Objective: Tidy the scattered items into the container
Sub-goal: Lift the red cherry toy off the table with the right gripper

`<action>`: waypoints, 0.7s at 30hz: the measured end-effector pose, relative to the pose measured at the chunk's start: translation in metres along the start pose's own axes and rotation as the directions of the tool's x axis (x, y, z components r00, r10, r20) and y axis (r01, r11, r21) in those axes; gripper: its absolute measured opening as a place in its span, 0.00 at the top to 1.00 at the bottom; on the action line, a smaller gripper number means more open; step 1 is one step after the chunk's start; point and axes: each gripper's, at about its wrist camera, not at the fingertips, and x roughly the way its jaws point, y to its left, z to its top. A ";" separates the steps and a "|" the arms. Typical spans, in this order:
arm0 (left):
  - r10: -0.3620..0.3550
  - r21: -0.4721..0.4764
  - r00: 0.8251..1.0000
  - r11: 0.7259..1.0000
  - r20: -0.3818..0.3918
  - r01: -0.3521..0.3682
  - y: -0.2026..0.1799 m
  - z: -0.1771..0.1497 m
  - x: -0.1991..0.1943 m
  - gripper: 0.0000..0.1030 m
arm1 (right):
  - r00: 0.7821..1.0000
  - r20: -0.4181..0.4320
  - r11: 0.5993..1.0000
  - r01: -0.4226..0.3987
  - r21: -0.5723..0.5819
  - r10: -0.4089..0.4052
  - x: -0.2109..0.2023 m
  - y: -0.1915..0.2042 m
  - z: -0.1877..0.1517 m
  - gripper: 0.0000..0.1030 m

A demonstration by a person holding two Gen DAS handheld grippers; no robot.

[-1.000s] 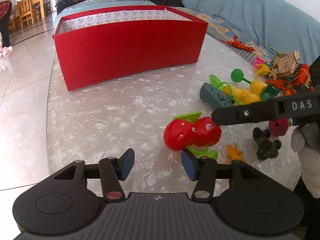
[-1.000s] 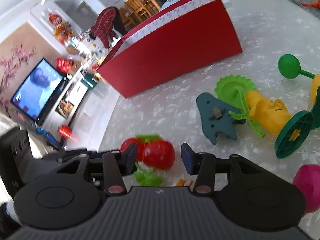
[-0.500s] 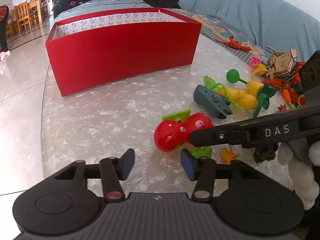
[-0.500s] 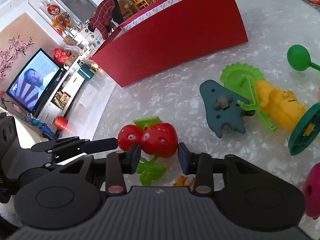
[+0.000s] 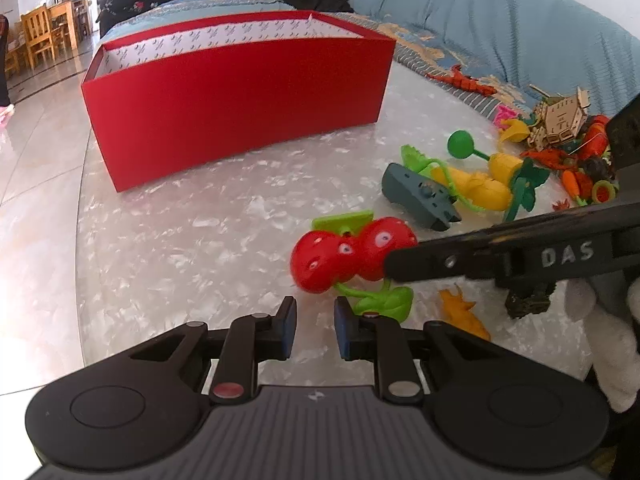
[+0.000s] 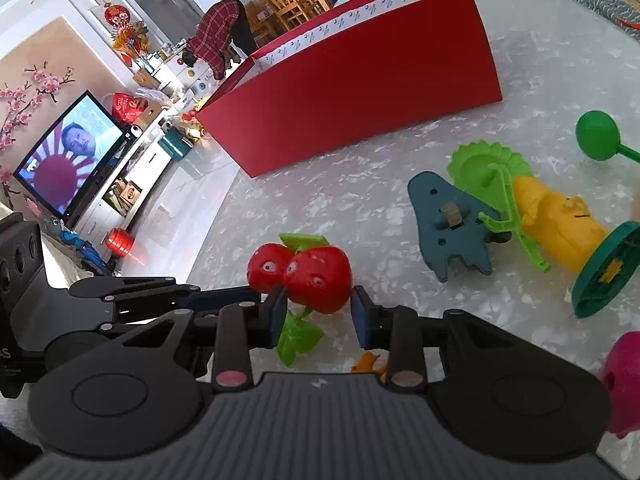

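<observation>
A red twin-cherry toy [image 6: 316, 280] with green leaves lies on the marbled tabletop [image 5: 180, 240]. My right gripper [image 6: 318, 312] is closing around one of its cherries, and both blue pads touch the cherry's sides. In the left wrist view that gripper's black finger [image 5: 500, 256] crosses the cherry toy [image 5: 340, 256] from the right. My left gripper [image 5: 316, 328] is shut with nothing in it, just in front of the toy's leaves. The red box [image 5: 240, 108] stands open at the back of the table, also in the right wrist view [image 6: 360, 96].
To the right lie a teal base piece [image 6: 452, 224], a yellow and green plant toy [image 6: 560, 224], a green ball on a stem [image 6: 596, 136], a pink toy [image 6: 624, 380] and an orange star [image 5: 460, 312]. More small toys [image 5: 568, 144] are piled at the far right by a blue sofa [image 5: 500, 20].
The left gripper's jaws have closed on nothing. The right gripper's jaws have narrowed around one cherry until the pads reach its sides.
</observation>
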 end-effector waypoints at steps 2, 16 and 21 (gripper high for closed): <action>-0.008 -0.006 1.000 1.000 0.004 0.008 0.001 0.000 -0.001 0.74 | 1.000 0.016 1.000 0.000 0.015 0.000 -0.003 -0.003 0.003 0.66; -0.064 -0.029 0.996 0.997 0.060 0.066 -0.003 0.006 -0.001 0.33 | 0.999 0.002 0.996 -0.045 0.077 0.045 0.011 -0.009 0.003 0.62; -0.100 -0.005 0.993 0.995 0.067 0.100 -0.004 0.003 -0.004 0.49 | 0.998 0.006 0.994 -0.058 0.094 0.058 0.007 -0.011 0.002 0.62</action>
